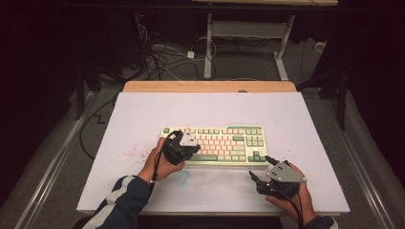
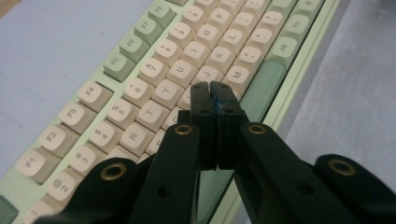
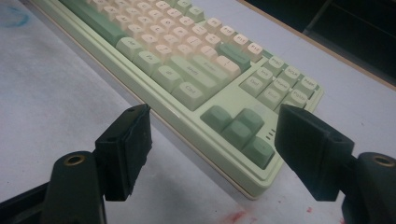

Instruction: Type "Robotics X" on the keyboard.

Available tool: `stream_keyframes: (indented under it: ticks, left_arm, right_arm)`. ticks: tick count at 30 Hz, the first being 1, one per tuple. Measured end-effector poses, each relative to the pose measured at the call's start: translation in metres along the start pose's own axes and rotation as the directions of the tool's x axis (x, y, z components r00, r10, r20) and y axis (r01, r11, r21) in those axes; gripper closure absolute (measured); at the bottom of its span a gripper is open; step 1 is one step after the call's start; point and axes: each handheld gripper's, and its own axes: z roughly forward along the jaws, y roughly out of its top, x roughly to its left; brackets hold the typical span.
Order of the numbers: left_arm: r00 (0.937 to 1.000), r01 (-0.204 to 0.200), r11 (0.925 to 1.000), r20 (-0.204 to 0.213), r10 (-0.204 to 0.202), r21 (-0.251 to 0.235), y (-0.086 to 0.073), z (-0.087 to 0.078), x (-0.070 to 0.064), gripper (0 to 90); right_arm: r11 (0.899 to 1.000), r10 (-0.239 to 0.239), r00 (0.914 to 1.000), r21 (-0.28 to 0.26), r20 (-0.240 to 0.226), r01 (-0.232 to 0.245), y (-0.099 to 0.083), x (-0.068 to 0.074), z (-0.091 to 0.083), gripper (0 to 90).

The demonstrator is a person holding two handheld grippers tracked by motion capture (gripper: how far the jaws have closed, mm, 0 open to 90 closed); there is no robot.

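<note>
A pale green keyboard [image 1: 224, 143] with cream and green keys lies in the middle of the white table cover [image 1: 143, 114]. My left gripper [image 1: 187, 149] is over the keyboard's left half. In the left gripper view my left gripper [image 2: 208, 87] is shut with nothing between the jaws. Its tips are down among the letter keys of the keyboard [image 2: 140, 93], beside J and M. My right gripper [image 1: 259, 168] hovers off the keyboard's near right corner. The right gripper view shows my right gripper [image 3: 215, 116] wide open, with the arrow-key corner of the keyboard [image 3: 187, 70] between its jaws but farther off.
Red specks [image 1: 131, 152] and a faint blue smudge [image 1: 184, 174] mark the cover near the left hand. The wooden table edge [image 1: 210, 86] runs along the far side. Cables [image 1: 157, 57] and another table's legs [image 1: 208, 47] are on the floor beyond.
</note>
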Motion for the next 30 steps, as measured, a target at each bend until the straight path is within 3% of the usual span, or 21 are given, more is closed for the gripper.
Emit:
stream_keyframes:
  ticks: [7,12,16,26,29,30]
  left_arm:
    - [0.9999,-0.001,0.9998,-0.011,0.001,0.021,-0.004,0.012,0.0,85.6]
    - [0.9994,-0.023,0.9986,-0.026,0.024,0.048,-0.008,0.019,-0.002,86.4]
    - [0.9988,-0.033,0.9987,-0.035,0.034,0.039,-0.008,0.018,-0.001,85.9]
    - [0.9994,-0.02,0.9967,-0.029,0.018,-0.079,0.006,-0.007,0.002,77.2]
    - [0.9988,-0.021,0.993,-0.046,0.015,-0.116,0.008,-0.013,0.005,65.0]
    - [0.9993,-0.016,0.9921,-0.035,0.011,-0.124,0.008,-0.016,0.006,61.4]
  right_arm:
    - [1.0,-0.017,0.9998,0.012,-0.012,0.017,-0.001,0.003,0.002,28.5]
    - [1.0,-0.021,0.9997,0.017,-0.016,0.021,-0.001,0.003,0.002,28.5]
    - [0.999,-0.025,0.9995,0.019,-0.017,0.026,-0.001,0.003,0.002,28.5]
    - [1.0,-0.022,0.9996,0.012,-0.017,0.022,-0.001,0.002,0.001,28.6]
    - [1.0,-0.02,0.9997,0.012,-0.014,0.02,-0.001,0.001,0.001,28.6]
    - [1.0,-0.019,0.9997,0.012,-0.015,0.019,-0.001,0.001,0.001,28.6]
